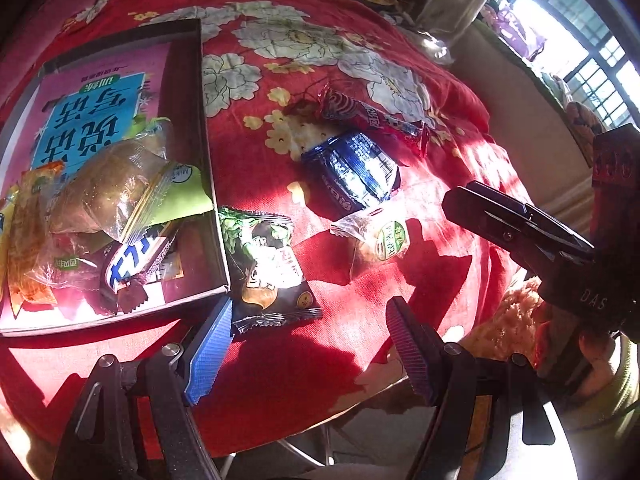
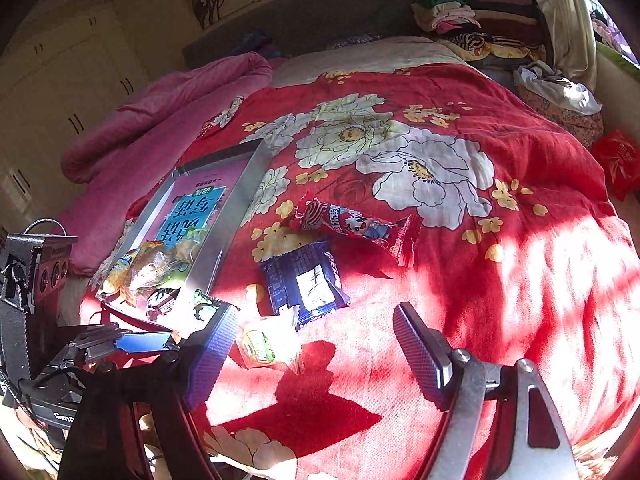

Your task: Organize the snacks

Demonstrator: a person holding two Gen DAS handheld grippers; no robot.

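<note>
Red packet [image 2: 356, 226]: long, slim, crimped ends; cartoon print. Lies flat on the red floral quilt [image 2: 520, 280], long axis running from upper left to lower right in the right wrist view, farthest of the loose snacks.

Blue packet [image 2: 308, 280]: broad, dark, white label panel up. Just below the red packet, long axis roughly toward the cameras.

Clear packet [image 2: 266, 342]: small, see-through film, green round label, pale contents. Nearest the right gripper, just below the blue packet.

Black packet [image 1: 268, 264]: dark with green leaf print and a figure, saw-tooth ends. Lies against the tray's near right corner, long axis running away from the left gripper.

Tray [image 1: 208, 184]: shallow, grey rim, pink printed sheet inside; a pile of wrapped snacks [image 1: 104, 216] fills its near end.

Left gripper [image 1: 308, 352]: jaws apart, nothing between them, above the quilt.

Right gripper [image 2: 312, 354]: jaws apart, empty, above the quilt.
</note>
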